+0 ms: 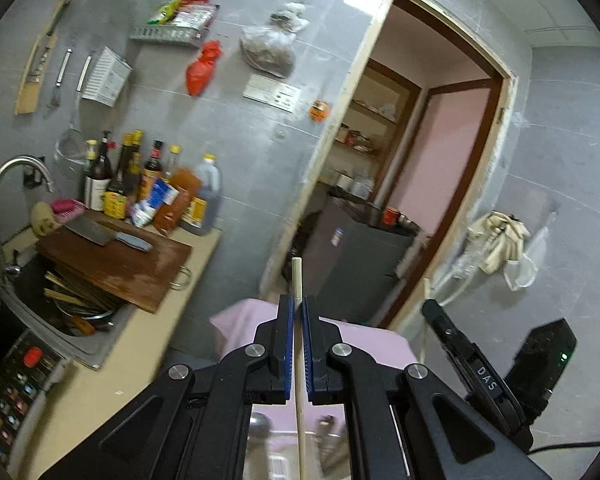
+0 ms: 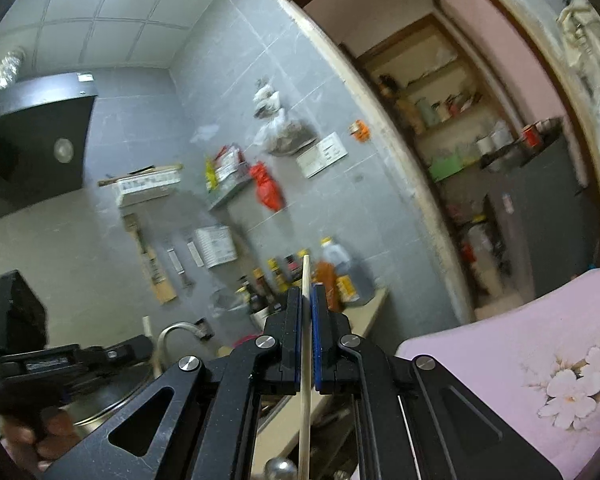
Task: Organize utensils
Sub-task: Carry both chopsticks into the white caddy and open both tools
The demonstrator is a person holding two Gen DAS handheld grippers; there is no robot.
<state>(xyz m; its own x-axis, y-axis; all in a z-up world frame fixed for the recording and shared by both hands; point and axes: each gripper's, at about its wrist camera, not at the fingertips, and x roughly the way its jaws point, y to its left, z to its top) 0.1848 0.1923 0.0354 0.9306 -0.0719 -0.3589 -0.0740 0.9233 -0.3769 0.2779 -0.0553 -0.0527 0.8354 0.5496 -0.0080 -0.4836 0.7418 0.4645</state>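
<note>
Left gripper (image 1: 298, 304): raised above the counter; blue-padded jaws pressed together on a pale chopstick (image 1: 297, 280), which stands upright between them, its tip just past the fingertips and its shaft running down out of the bottom of the view.
Right gripper (image 2: 307, 294): raised likewise; jaws clamped on a second chopstick (image 2: 306, 276), upright, tip showing above the fingertips.
Counter (image 1: 100, 376): beige; runs along the grey tiled wall and ends near the doorway.
Sink (image 1: 60, 312): set into the counter's left end; holds dark dishes and a bundle of brown chopsticks (image 1: 66, 294); curved tap (image 1: 16, 168) behind it.
Cutting board (image 1: 120, 264): brown, lying partly over the sink's rim; a cleaver (image 1: 108, 236) rests flat on its far edge.
Bottles (image 1: 140, 184): clustered at the counter's back edge against the wall; labels too blurred to read.
Wall: hanging knife rack (image 1: 36, 68), small shelf of packets (image 1: 172, 32), red bag (image 1: 202, 68), clear bag (image 1: 270, 46).
Pink cloth (image 2: 532, 364): flowered, at the lower right of the right view.
Range hood (image 2: 32, 144): black, upper left of the right view.
</note>
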